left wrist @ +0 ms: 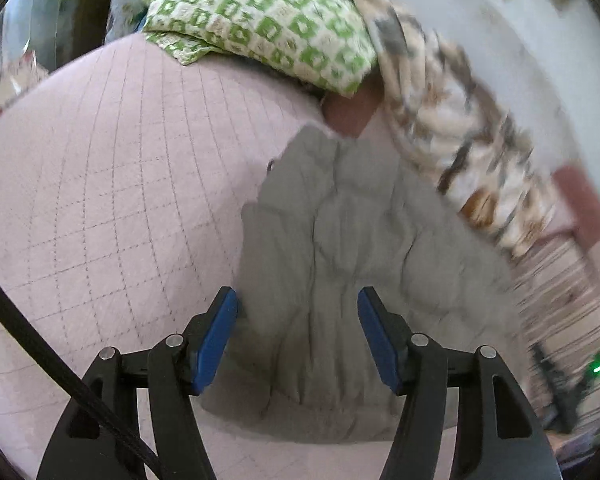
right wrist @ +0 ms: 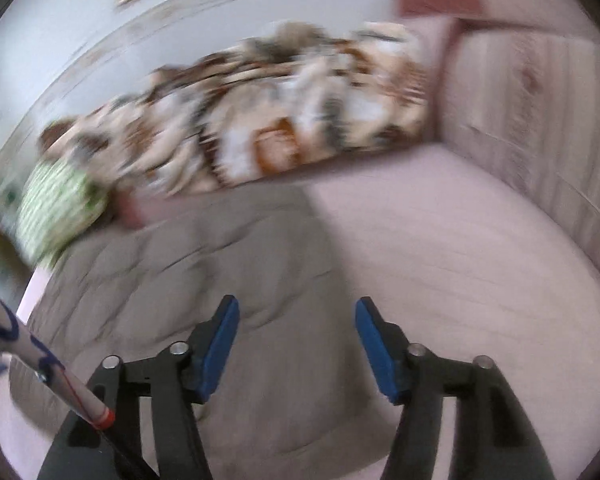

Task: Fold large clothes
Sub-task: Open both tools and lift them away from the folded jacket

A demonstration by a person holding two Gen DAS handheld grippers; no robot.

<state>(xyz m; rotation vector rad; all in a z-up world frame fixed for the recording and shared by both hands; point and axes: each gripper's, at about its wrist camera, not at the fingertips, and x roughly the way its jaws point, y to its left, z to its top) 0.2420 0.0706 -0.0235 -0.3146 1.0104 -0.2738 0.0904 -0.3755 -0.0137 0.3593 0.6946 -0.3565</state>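
A grey garment point(left wrist: 348, 264) lies crumpled and partly folded on a pink quilted bed cover point(left wrist: 112, 184). My left gripper point(left wrist: 298, 312) is open above the garment's near part, holding nothing. In the right wrist view the same grey garment point(right wrist: 220, 280) lies to the left and centre on the pink cover point(right wrist: 460, 260). My right gripper point(right wrist: 298, 320) is open over the garment's right edge, holding nothing. The right wrist view is blurred by motion.
A green-and-white patterned pillow point(left wrist: 260, 20) lies at the head of the bed, also seen in the right wrist view point(right wrist: 56, 208). A brown-and-cream patterned blanket point(left wrist: 460, 136) runs along the wall side point(right wrist: 268, 120). A pink padded bed end point(right wrist: 532, 112) stands at right.
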